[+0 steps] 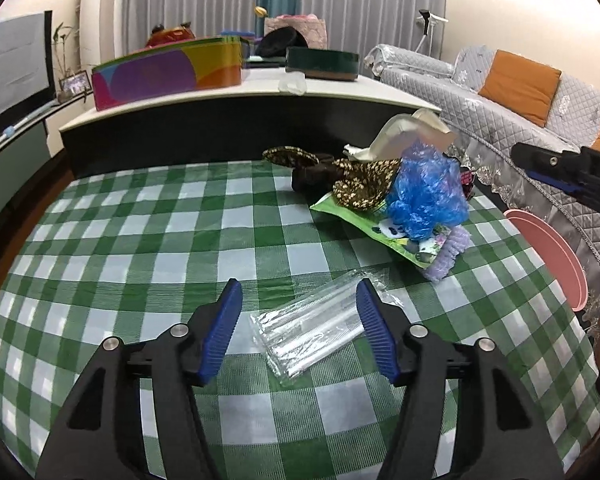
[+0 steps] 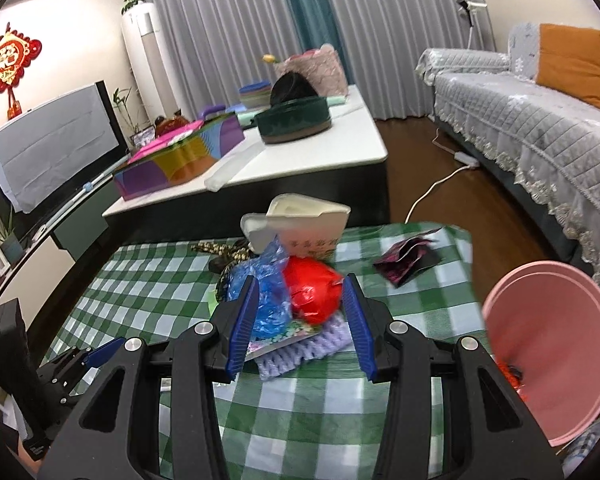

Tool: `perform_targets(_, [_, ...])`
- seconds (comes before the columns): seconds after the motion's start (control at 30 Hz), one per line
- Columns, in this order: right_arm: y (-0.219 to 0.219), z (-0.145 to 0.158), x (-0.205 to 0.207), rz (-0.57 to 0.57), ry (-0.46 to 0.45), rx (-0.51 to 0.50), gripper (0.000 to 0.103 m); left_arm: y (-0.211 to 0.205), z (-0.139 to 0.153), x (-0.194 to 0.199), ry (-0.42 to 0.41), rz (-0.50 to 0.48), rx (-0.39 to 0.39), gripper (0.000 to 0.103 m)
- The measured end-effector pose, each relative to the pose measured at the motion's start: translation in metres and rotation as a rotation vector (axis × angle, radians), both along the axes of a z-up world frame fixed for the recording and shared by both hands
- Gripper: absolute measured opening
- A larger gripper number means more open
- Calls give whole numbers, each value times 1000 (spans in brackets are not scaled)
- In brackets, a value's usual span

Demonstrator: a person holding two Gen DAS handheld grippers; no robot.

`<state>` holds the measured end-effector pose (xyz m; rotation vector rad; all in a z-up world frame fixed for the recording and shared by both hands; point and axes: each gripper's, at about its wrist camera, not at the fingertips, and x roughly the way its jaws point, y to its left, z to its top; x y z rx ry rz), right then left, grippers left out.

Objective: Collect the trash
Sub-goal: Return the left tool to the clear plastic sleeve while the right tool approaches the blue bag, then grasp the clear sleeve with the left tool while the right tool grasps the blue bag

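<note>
Left gripper [image 1: 299, 294]: spread wide, low over the green-and-white checked tablecloth [image 1: 140, 240] — its blue ribbed pads flank a clear plastic wrapper [image 1: 312, 332] without pinching it.
Right gripper [image 2: 300, 292]: parted, grasping nothing, levelled at the trash heap; fingers either side of the pile, contact unclear.
Clear plastic wrapper: flat, glossy, crinkled film lying on the cloth.
Trash heap: crumpled blue plastic bag [image 2: 270, 296], shiny red bag [image 2: 312, 292], lilac knitted piece [image 2: 300, 350] beneath, white foam container [image 2: 304, 220] behind — all bunched mid-table.
Dark foil packet [image 2: 406, 260]: creased, lying apart near the far right corner.
Pink bin [image 2: 548, 352]: smooth round plastic, just beside the table's right edge, a few scraps inside.
</note>
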<state>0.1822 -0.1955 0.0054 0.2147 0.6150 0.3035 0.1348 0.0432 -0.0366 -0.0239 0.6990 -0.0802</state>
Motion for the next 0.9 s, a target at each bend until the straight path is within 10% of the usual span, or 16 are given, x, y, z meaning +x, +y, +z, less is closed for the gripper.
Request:
perform_targets(0.5, [40, -32, 36, 83, 124, 35, 55, -2, -21, 22, 152, -47, 18, 49])
perform_targets(0.67, [54, -34, 30, 135, 135, 7, 8, 2, -23, 16, 176, -68, 5, 17])
perform_targets(0.9, [41, -14, 10, 118, 83, -6, 1, -3, -13, -1, 146, -89, 10, 3])
